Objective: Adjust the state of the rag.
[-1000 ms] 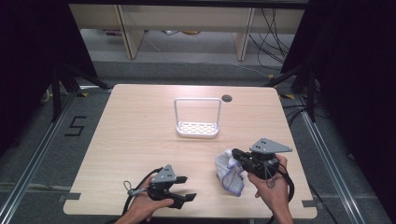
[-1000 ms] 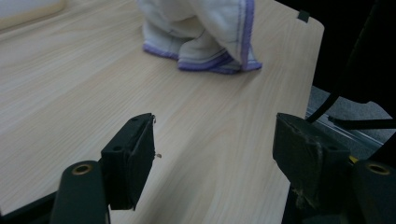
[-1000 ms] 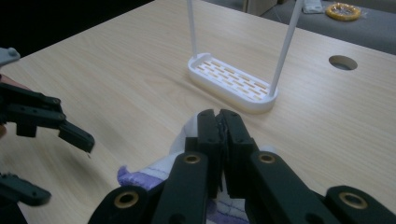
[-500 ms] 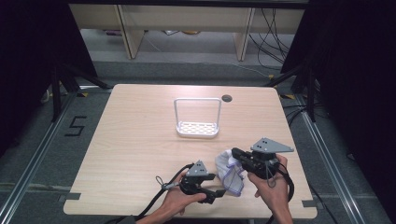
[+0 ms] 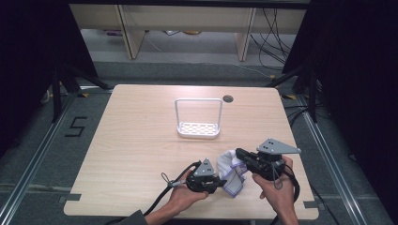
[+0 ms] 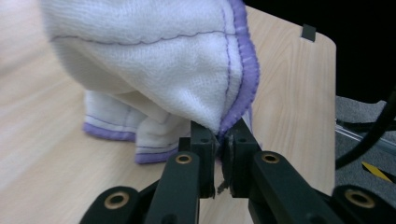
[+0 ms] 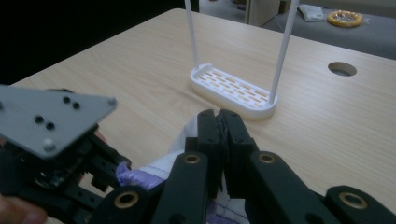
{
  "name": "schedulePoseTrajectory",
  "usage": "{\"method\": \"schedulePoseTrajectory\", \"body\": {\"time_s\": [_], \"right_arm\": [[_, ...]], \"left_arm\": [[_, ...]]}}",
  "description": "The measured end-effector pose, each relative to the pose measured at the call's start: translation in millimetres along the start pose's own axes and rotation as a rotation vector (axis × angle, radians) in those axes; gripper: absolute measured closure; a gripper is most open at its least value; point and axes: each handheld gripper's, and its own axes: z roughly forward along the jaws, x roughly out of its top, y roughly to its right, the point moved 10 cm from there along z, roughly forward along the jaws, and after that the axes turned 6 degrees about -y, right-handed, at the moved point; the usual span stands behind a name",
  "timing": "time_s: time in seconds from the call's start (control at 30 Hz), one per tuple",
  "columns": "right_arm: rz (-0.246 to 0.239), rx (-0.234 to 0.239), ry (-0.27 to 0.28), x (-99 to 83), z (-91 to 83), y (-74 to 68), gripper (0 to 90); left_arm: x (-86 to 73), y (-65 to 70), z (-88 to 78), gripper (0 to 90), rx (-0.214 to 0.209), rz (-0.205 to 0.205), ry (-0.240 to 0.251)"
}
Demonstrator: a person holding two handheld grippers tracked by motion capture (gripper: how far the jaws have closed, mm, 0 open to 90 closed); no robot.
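Pale wood table stands on a grey floor, with dark curtains at both sides. At the near edge, right of centre, a white cloth with purple hem is held between both tools, part of it resting on the table. The left gripper has just closed its fingers; in the left gripper view they pinch the purple hem at a corner fold. The right gripper, just right of it, has its fingers shut on the cloth's upper edge, with white fabric showing beside them in the right gripper view. Two grips at separate edges likely allow the cloth to be spread or folded. Farther off, at the table's centre, a white rack with a tall hoop stands well apart, probably as the place to hang the cloth. A cable hole lies just beyond it.
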Motion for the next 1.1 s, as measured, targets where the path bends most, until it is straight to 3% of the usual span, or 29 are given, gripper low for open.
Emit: {"method": "schedulePoseTrajectory", "body": {"time_s": [0.07, 0.13, 0.2, 0.23, 0.27, 0.33, 0.37, 0.4, 0.43, 0.5, 0.6, 0.63, 0.7, 0.8, 0.97, 1.03, 1.1], "right_arm": [[-0.006, -0.007, 0.016, 3.1, -2.9, 1.2, 88.1], [0.033, 0.007, 0.007, 4.4, -7.8, -2.9, 88.1], [0.005, 0.008, 0.025, 9.9, -11.2, -3.1, 88.1], [0.002, 0.014, 0.025, 11.8, -13.8, -5.2, 88.2], [0.018, 0.032, 0.028, 13.6, -15.0, -10.5, 88.2], [-0.003, 0.038, 0.042, 19.1, -18.1, -15.4, 88.2], [-0.027, 0.063, 0.059, 23.2, -18.0, -19.5, 88.2], [-0.006, 0.075, 0.048, 23.6, -20.0, -25.7, 88.2], [-0.026, 0.083, 0.055, 26.3, -21.6, -29.3, 88.2], [-0.035, 0.110, 0.072, 32.1, -23.5, -40.5, 88.2], [-0.027, 0.169, 0.083, 40.1, -27.4, -58.1, 88.2], [-0.059, 0.166, 0.095, 43.7, -27.9, -59.7, 88.3], [-0.054, 0.186, 0.087, 46.4, -26.9, -66.2, 88.2], [-0.065, 0.179, 0.053, 44.7, -12.3, -62.1, 88.2], [-0.002, 0.160, -0.067, 23.4, 39.9, -42.4, 88.2], [0.011, 0.147, -0.109, 13.9, 61.5, -28.3, 88.2], [0.049, 0.138, -0.156, 3.8, 80.5, -17.5, 88.2]], "left_arm": [[4.4, -1.9, -15.4, 84.7, -0.014, 0.008, 0.003], [6.8, -1.5, -33.3, 84.9, -0.044, 0.024, -0.023], [10.6, -6.5, -53.5, 85.1, -0.023, 0.075, -0.040], [13.9, -7.0, -63.3, 85.1, -0.022, 0.071, -0.030], [16.6, -8.3, -73.6, 85.2, -0.031, 0.077, -0.027], [20.1, -9.1, -96.2, 85.3, -0.032, 0.102, -0.038], [21.7, -8.7, -106.8, 85.3, -0.026, 0.116, -0.040], [22.8, -9.0, -118.1, 85.3, -0.023, 0.135, -0.048], [24.6, -6.0, -128.8, 85.3, -0.036, 0.126, -0.043], [27.1, -2.9, -150.2, 85.4, -0.042, 0.146, -0.050], [31.1, -0.5, -178.2, 85.3, -0.060, 0.166, -0.049], [30.7, -2.5, -186.7, 85.3, -0.057, 0.174, -0.065], [31.0, -9.7, -197.8, 85.2, -0.046, 0.167, -0.065], [20.0, -32.8, -193.0, 85.1, -0.010, 0.144, -0.108], [-11.6, -84.0, -152.3, 84.9, 0.066, 0.125, -0.236], [-22.3, -102.5, -134.8, 84.8, 0.086, 0.102, -0.268], [-29.4, -119.1, -120.4, 84.7, 0.119, 0.110, -0.288]]}}
